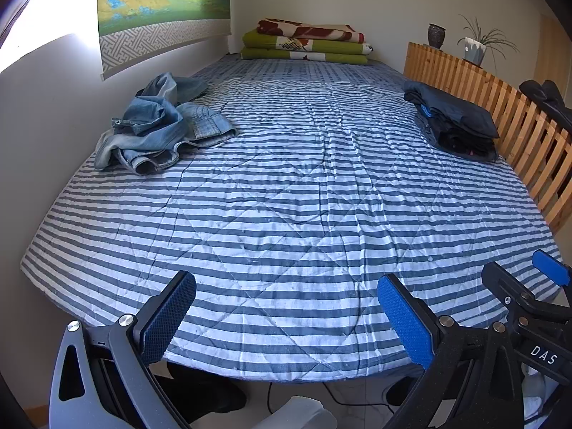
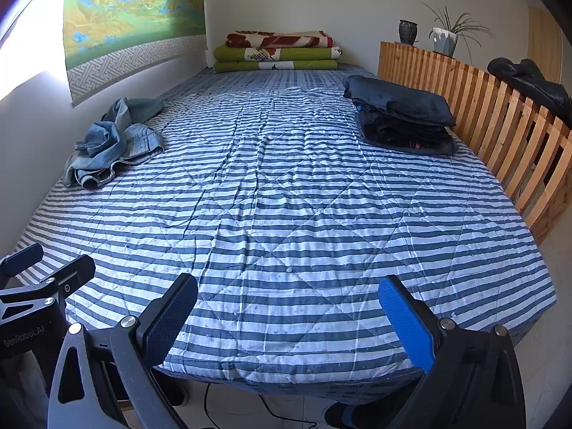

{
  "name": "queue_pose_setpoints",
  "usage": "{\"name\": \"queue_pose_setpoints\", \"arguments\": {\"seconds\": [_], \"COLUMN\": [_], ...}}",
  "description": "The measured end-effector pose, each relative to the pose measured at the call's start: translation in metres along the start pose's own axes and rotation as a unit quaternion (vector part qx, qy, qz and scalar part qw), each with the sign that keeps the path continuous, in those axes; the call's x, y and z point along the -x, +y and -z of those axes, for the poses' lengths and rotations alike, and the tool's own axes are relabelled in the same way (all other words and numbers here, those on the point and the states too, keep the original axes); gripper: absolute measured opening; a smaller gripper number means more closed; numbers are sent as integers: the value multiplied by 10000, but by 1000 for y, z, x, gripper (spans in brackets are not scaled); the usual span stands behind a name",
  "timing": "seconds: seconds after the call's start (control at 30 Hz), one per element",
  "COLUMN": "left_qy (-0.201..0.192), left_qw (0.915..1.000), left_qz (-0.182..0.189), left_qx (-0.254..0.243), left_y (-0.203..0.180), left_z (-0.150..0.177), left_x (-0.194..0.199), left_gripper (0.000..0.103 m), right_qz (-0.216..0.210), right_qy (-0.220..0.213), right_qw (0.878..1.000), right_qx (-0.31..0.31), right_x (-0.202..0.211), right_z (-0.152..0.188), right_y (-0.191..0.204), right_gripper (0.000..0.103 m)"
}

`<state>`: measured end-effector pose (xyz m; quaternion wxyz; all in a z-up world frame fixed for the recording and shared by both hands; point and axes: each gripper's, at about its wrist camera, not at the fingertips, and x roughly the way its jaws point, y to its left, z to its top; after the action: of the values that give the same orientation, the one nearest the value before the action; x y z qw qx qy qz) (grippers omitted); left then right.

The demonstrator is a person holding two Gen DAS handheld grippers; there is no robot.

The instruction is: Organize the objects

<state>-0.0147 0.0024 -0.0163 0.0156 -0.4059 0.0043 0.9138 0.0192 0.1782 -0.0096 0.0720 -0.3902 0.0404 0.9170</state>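
Crumpled light blue denim jeans left on striped blue-and-white bed quilt, folded dark clothes pile set well apart, left gripper and right gripper both held wide apart, nothing gripped

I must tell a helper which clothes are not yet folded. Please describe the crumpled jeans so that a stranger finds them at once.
Start from the striped bed and go to its left edge, by the wall under the hanging landscape scroll. There lies a loose heap of light blue denim. The folded dark clothes lie opposite beside the wooden slat rail, in a neat stack.
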Motion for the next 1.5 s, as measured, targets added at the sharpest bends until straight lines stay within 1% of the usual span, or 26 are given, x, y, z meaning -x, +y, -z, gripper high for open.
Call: {"name": "queue_pose_setpoints", "arguments": {"seconds": [1.5], "left_qy": [55], "left_qw": [10000], "left_qz": [46], "left_qx": [-39], "left_y": [0], "left_z": [7], "left_x": [-7], "left_gripper": [103], "right_qz": [-19], "right_qy": [153], "right_qw": [9999], "right_qx": [-47], "right_x": [-8], "right_z": [4], "right_y": [3], "right_gripper": [100]}}
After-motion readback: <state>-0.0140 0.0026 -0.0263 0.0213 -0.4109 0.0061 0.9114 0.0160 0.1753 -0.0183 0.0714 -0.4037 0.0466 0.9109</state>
